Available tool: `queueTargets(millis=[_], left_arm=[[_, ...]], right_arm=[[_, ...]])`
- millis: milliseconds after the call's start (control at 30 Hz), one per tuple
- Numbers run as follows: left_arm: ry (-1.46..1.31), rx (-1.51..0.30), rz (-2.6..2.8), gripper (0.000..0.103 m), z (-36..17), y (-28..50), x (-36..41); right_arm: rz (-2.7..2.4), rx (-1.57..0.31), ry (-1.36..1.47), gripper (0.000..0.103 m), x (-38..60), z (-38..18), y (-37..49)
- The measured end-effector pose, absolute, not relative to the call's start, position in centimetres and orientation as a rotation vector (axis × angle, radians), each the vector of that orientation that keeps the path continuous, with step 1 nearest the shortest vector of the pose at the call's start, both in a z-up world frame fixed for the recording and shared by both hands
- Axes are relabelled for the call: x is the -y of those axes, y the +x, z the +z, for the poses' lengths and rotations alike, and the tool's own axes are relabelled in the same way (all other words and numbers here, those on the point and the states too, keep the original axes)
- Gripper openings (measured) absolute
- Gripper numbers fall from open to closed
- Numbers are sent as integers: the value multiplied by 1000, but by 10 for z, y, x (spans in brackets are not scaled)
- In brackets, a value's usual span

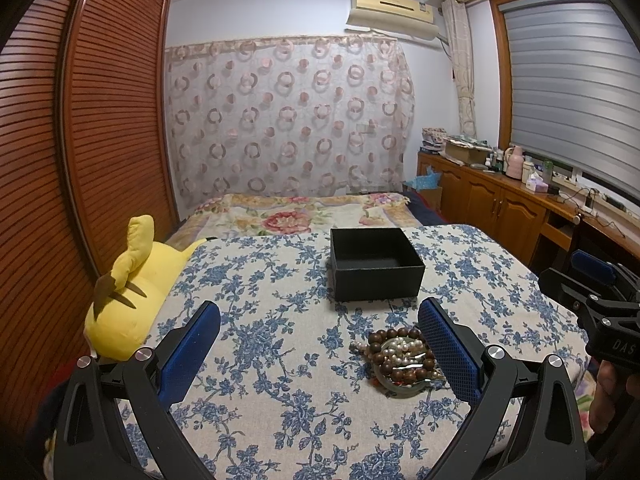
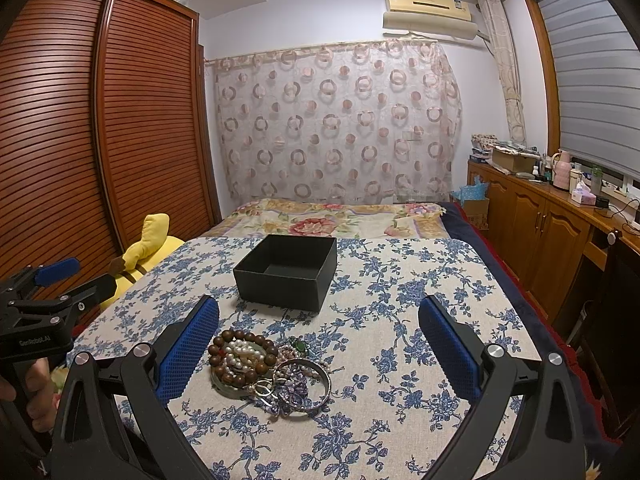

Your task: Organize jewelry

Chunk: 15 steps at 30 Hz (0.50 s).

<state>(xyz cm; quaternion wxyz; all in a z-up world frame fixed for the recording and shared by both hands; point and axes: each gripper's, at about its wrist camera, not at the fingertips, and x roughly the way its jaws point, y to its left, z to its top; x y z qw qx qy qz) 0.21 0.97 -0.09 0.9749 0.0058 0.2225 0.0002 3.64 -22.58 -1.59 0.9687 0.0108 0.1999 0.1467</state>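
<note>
A pile of jewelry (image 1: 402,360) lies on the blue-flowered cloth: brown wooden beads, pearls, a green bangle. In the right wrist view the jewelry pile (image 2: 270,370) also shows a silver bangle (image 2: 306,384) and purple beads. An open, empty black box (image 1: 376,266) stands behind it, also in the right wrist view (image 2: 288,270). My left gripper (image 1: 320,340) is open, its right finger beside the pile. My right gripper (image 2: 320,340) is open, its left finger beside the pile. Both hold nothing.
A yellow plush toy (image 1: 132,292) lies at the cloth's left edge. A bed with a floral quilt (image 2: 340,216) is behind. A louvred wooden wardrobe (image 1: 80,140) stands left, and wooden cabinets (image 2: 552,232) with clutter stand right.
</note>
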Motion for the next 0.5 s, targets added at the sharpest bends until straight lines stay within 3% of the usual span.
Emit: queueTargets(millis=[500], left_arm=[[13,-450,3,96,-1,1,-8]], right_arm=[[302,-410,21,101,224,-17,35]])
